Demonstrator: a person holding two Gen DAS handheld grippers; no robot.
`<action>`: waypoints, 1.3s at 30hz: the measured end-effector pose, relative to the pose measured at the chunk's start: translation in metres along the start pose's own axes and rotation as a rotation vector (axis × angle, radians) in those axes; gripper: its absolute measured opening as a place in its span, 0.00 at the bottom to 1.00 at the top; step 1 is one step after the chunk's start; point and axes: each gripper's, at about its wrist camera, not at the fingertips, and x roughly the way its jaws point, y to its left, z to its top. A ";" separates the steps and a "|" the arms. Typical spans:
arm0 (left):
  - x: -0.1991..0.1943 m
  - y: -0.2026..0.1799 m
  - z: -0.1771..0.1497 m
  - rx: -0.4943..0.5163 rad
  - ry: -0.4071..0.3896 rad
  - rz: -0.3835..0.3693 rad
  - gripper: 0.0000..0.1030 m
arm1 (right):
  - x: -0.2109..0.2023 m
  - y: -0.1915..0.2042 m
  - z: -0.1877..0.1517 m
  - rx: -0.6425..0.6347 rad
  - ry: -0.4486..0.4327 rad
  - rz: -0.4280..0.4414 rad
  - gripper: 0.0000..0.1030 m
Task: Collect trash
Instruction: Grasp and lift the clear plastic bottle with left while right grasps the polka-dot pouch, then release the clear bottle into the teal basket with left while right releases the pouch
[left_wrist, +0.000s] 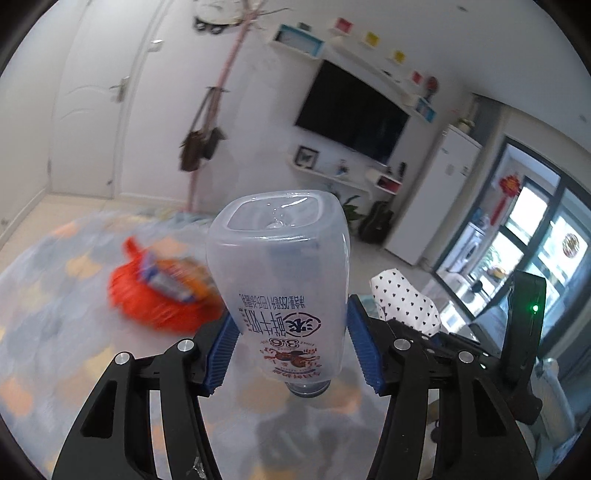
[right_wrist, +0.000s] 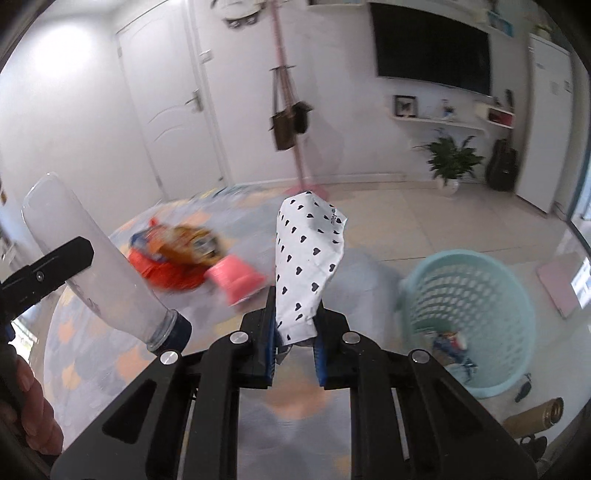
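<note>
Carrying two pieces at once, we grip the bottle (left_wrist: 284, 295) in the left gripper (left_wrist: 291, 350) and the wrapper (right_wrist: 306, 266) in the right gripper (right_wrist: 295, 343), both jaws clenched. Next, we judge, both go over the basket (right_wrist: 476, 291) and the jaws release.

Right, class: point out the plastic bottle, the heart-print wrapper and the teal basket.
plastic bottle (left_wrist: 284, 280), left wrist view, on its clear side wall.
heart-print wrapper (right_wrist: 304, 258), right wrist view, on its white middle.
teal basket (right_wrist: 476, 291), right wrist view, on its lattice wall.
</note>
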 end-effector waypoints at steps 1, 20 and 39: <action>0.007 -0.010 0.004 0.014 -0.002 -0.016 0.54 | -0.004 -0.012 0.003 0.013 -0.011 -0.014 0.14; 0.161 -0.143 0.002 0.141 0.100 -0.164 0.54 | 0.007 -0.201 -0.018 0.331 0.030 -0.182 0.14; 0.227 -0.161 -0.035 0.201 0.226 -0.131 0.60 | 0.055 -0.252 -0.050 0.404 0.156 -0.253 0.40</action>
